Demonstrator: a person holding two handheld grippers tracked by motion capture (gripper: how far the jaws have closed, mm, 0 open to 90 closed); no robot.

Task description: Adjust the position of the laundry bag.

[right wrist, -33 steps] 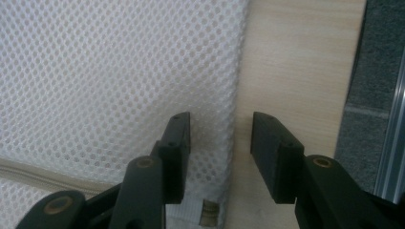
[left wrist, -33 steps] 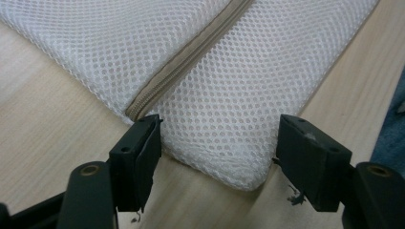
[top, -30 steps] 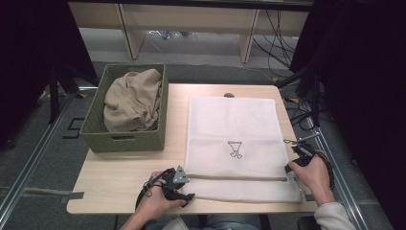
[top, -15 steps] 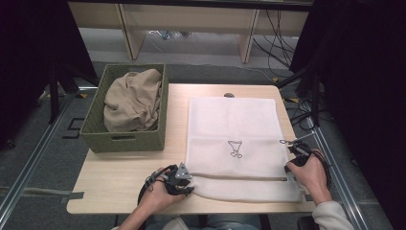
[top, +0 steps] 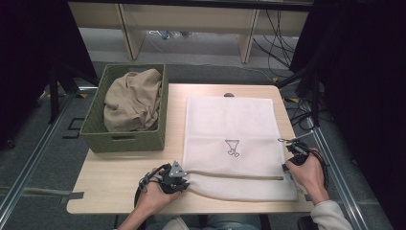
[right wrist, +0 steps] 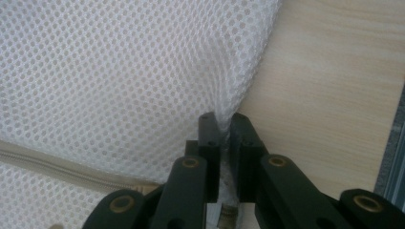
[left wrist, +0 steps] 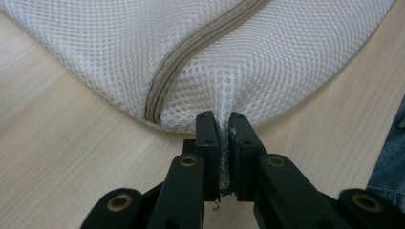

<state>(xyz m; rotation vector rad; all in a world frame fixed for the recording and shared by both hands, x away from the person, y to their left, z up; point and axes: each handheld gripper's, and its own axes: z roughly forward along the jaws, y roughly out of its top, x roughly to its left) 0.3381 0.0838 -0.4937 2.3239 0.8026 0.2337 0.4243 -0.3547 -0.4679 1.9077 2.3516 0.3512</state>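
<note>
Tongs in the person's left hand, the left tongs [left wrist: 222, 125], are pinched closed on a fold of the white mesh laundry bag [top: 232, 139], gripping the fabric just beside the end of its tan zipper [left wrist: 191, 52]; from above these left tongs [top: 184, 178] sit at the bag's near left corner, with a grey three-cornered plate on top. The right tongs [right wrist: 223, 125] are likewise clamped shut on a pucker of mesh at the bag's edge, with the zipper running off to one side of them; in the high view the right tongs [top: 287, 165] meet the bag at its right edge, close to the zipper's far end. The bag lies flat on the pale wooden counter [top: 119, 172], covering most of its right half, with a small dark printed emblem [top: 232, 147] near its middle and the zipper crossing it near the person's side. To the left of the bag, near but apart from it, stands a green woven basket [top: 124, 141] holding a crumpled beige cloth [top: 131, 100].
</note>
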